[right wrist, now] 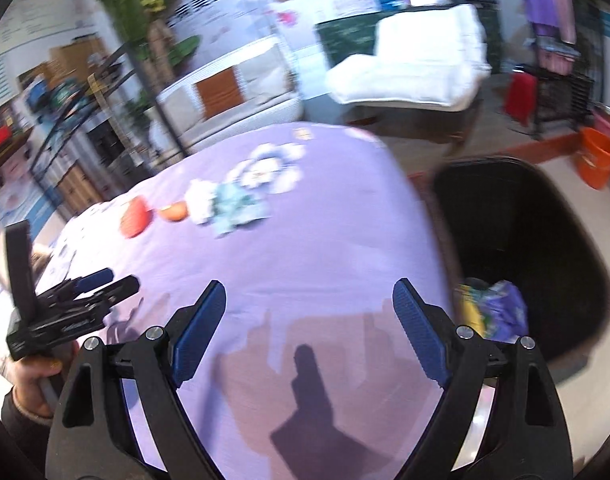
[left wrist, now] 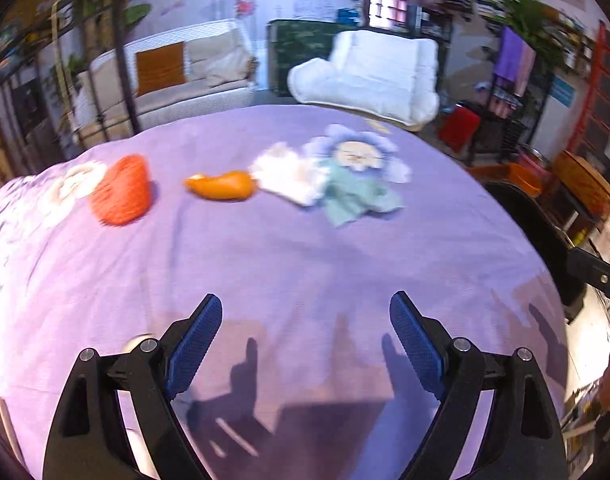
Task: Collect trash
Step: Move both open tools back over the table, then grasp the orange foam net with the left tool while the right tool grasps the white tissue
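Trash lies in a row on the purple sheet (left wrist: 305, 248): a red-orange net ball (left wrist: 121, 190), an orange peel (left wrist: 221, 186), a crumpled white tissue (left wrist: 289, 178) and a pale green wrapper (left wrist: 357, 198). My left gripper (left wrist: 305, 312) hovers open over bare sheet, well short of the row. In the right wrist view the same row shows as net ball (right wrist: 135, 216), peel (right wrist: 175, 212), tissue (right wrist: 201, 202) and wrapper (right wrist: 237, 208). My right gripper (right wrist: 309, 300) is open and empty above the sheet. The left gripper (right wrist: 117, 280) appears at its left, held by a hand (right wrist: 33, 376).
A black bin (right wrist: 577, 280) stands at the sheet's right edge with yellow and purple wrappers (right wrist: 493, 312) inside; its rim (left wrist: 545, 232) shows in the left wrist view. A white armchair (left wrist: 377, 76), a sofa (left wrist: 177, 76), an orange bucket (right wrist: 597, 156) and shelves lie beyond.
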Available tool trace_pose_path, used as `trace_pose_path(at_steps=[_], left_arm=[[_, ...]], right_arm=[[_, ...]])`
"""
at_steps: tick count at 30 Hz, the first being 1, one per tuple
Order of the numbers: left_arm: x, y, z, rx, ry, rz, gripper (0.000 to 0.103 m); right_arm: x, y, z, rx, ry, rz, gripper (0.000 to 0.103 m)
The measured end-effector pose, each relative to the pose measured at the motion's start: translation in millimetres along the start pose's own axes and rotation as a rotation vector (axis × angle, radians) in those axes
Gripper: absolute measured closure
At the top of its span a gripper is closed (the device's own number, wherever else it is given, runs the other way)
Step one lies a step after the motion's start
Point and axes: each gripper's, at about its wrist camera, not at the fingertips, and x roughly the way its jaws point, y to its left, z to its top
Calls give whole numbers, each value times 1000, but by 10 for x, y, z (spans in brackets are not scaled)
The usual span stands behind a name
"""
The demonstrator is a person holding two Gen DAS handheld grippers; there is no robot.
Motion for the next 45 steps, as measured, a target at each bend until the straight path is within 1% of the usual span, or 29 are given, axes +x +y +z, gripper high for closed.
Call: trace_pose_path(at_steps=[3, 9, 12, 17, 20, 23, 26, 30, 31, 32, 33, 34, 35, 36, 37, 38, 40, 42, 44, 45], left_arm=[[14, 342, -8, -34, 2, 57, 18], [108, 843, 42, -64, 0, 135, 18], [187, 1079, 104, -84, -2, 148, 18], [420, 1420, 301, -109, 18, 189, 18], [563, 1551, 461, -108, 22, 221, 18], [724, 1679, 603, -118, 38, 221, 18], [872, 1769, 710, -128, 47, 238, 18], [971, 1812, 803, -148, 43, 220, 18], [978, 1813, 816, -151, 36, 218, 18], [978, 1812, 823, -156, 26, 212, 19], [978, 1810, 825, -161, 21, 210, 24], [982, 1809, 822, -168, 21, 206, 36], [987, 1814, 815, -179, 24, 200, 44], [983, 1829, 803, -195, 21, 189, 48], [975, 1841, 791, -208, 15, 180, 56], [967, 1845, 783, -214, 12, 178, 61], [936, 1838, 772, -222, 9, 169, 66], [867, 1816, 752, -239, -1, 152, 67], [790, 1773, 730, -247, -10, 146, 68], [720, 1741, 706, -249, -24, 141, 68]], right_arm=[[174, 294, 85, -47, 33, 55, 18], [480, 813, 228, -167, 60, 90, 18], [649, 1023, 290, -209, 85, 115, 18], [884, 1262, 330, -274, 113, 126, 18], [1013, 1346, 371, -301, 131, 130, 18], [1152, 1413, 424, -313, 149, 134, 18], [1290, 1487, 493, -335, 160, 136, 18], [1467, 1602, 593, -372, 159, 129, 19], [1535, 1640, 628, -386, 160, 125, 20], [1592, 1674, 654, -398, 160, 120, 22], [1671, 1711, 687, -416, 164, 114, 23], [1727, 1744, 705, -428, 167, 107, 25], [1794, 1783, 727, -443, 169, 99, 27], [1870, 1821, 754, -462, 172, 93, 27], [1931, 1850, 771, -477, 177, 89, 27], [2009, 1878, 777, -498, 187, 80, 30], [2170, 1921, 785, -538, 201, 39, 33], [2314, 1924, 777, -560, 224, 15, 38], [2448, 1913, 776, -575, 250, -14, 55], [2489, 1903, 766, -580, 258, -19, 61]])
